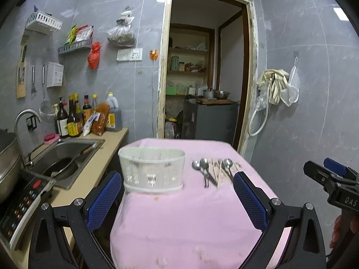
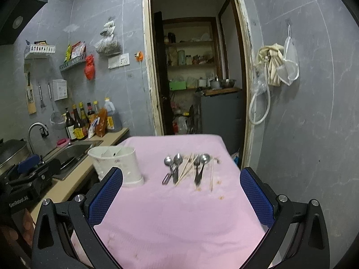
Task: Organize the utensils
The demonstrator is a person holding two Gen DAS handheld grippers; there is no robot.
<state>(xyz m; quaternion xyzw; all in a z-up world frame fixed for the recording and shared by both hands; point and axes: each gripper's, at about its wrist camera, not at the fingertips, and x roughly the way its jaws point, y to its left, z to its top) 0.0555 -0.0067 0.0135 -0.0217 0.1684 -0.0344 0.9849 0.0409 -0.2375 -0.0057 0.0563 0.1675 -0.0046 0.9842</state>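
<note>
A white plastic utensil holder [image 1: 152, 169] [image 2: 119, 164] with inner compartments stands on the left side of a pink-covered table [image 1: 190, 213] [image 2: 179, 213]. To its right lie metal spoons [image 1: 203, 168] [image 2: 177, 164], a fork [image 2: 197, 168] and wooden chopsticks [image 1: 218, 171] [image 2: 186, 169] in a loose row. My left gripper [image 1: 177, 197] is open, low over the near table, with the holder just beyond its left finger. My right gripper [image 2: 181, 197] is open too, facing the utensils from a short way back. Both hold nothing.
A counter on the left carries a sink [image 1: 65, 159] [image 2: 71, 152] with a pan, sauce bottles [image 1: 76, 118] and an induction cooker [image 1: 22, 204]. An open doorway [image 1: 202, 78] lies behind the table. Bags hang on the right wall [image 2: 276, 67]. Crumbs dot the cloth.
</note>
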